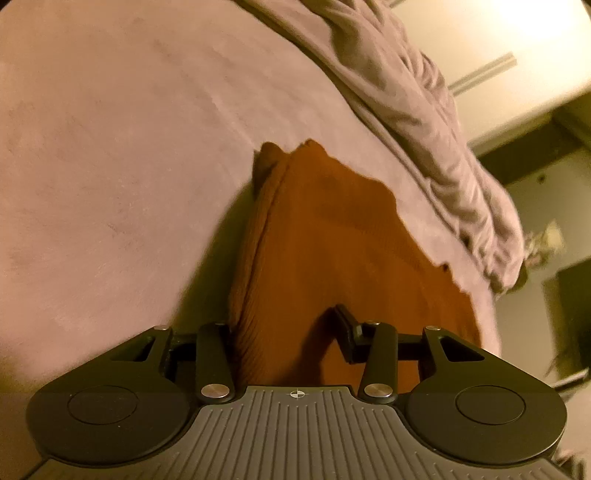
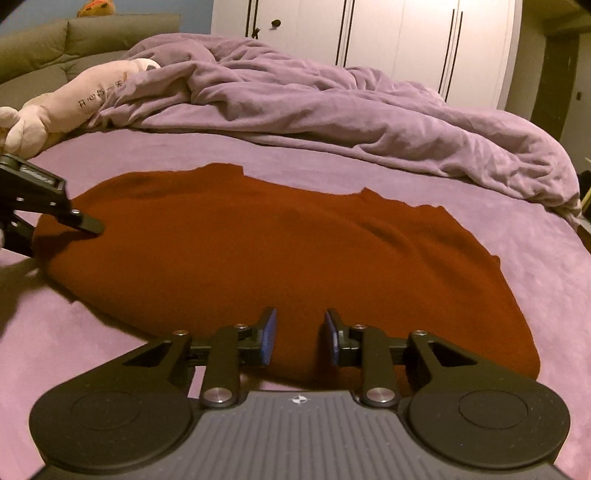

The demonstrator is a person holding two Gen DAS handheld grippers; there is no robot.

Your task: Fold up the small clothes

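A rust-orange knit garment (image 2: 280, 251) lies folded on the purple bedsheet (image 2: 110, 332). My right gripper (image 2: 300, 338) is open, its blue pads either side of the garment's near edge. My left gripper (image 1: 291, 332) is at the garment's left end; in the left wrist view the cloth (image 1: 325, 240) fills the gap between its fingers, the right finger (image 1: 345, 332) lies on top and the left finger is hidden under the fold. It also shows in the right wrist view (image 2: 88, 223), with one finger on top of the cloth.
A crumpled purple duvet (image 2: 332, 103) lies across the far side of the bed. A pink plush toy (image 2: 74, 103) lies at the far left by a grey headboard (image 2: 74, 40). White wardrobe doors (image 2: 369, 33) stand behind.
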